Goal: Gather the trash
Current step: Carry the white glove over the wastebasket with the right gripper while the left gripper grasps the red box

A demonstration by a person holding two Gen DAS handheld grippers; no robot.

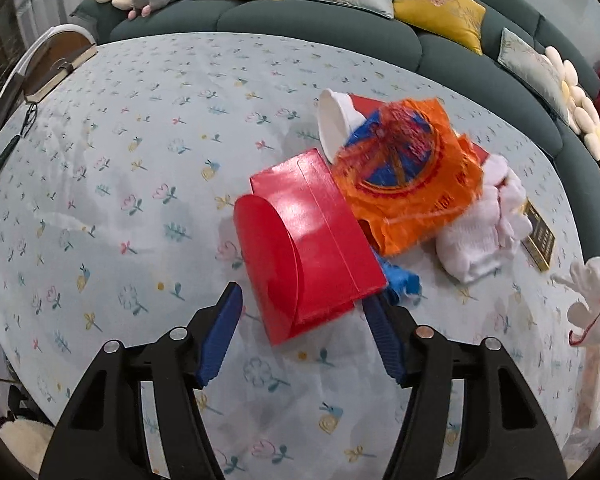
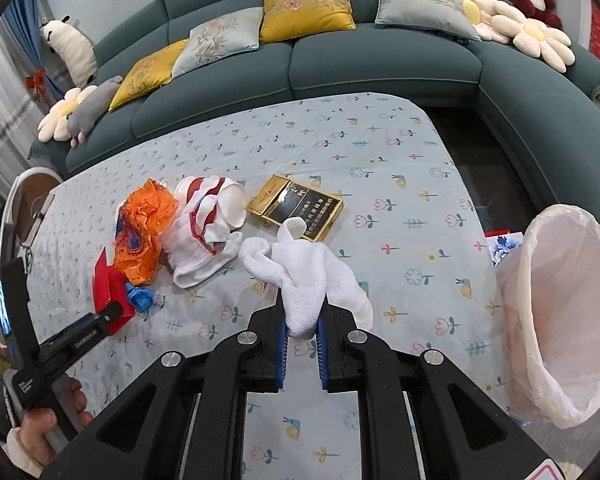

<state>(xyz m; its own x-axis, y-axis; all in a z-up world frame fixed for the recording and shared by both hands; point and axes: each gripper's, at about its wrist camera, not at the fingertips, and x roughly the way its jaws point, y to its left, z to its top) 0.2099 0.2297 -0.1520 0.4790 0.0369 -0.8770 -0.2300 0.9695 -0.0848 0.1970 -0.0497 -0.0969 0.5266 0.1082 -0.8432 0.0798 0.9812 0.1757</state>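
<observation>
My left gripper [image 1: 302,308] is open, its blue pads either side of the near end of a red envelope [image 1: 304,240] lying on the table. Behind it lie an orange plastic bag [image 1: 404,176], a white paper cup [image 1: 336,124] on its side, a blue scrap [image 1: 404,280] and a white glove [image 1: 484,224]. My right gripper [image 2: 302,332] is shut on another white glove [image 2: 304,276], held just above the table. The bin with a white liner [image 2: 560,292] stands at the right table edge. A gold and black cigarette box [image 2: 296,206] lies beyond the held glove.
The table wears a pale blue flowered cloth [image 1: 140,168]. A dark teal sofa [image 2: 380,60] with cushions and plush toys wraps the far and right sides. A book [image 1: 60,76] lies at the far left corner. The left gripper also shows in the right wrist view [image 2: 112,314].
</observation>
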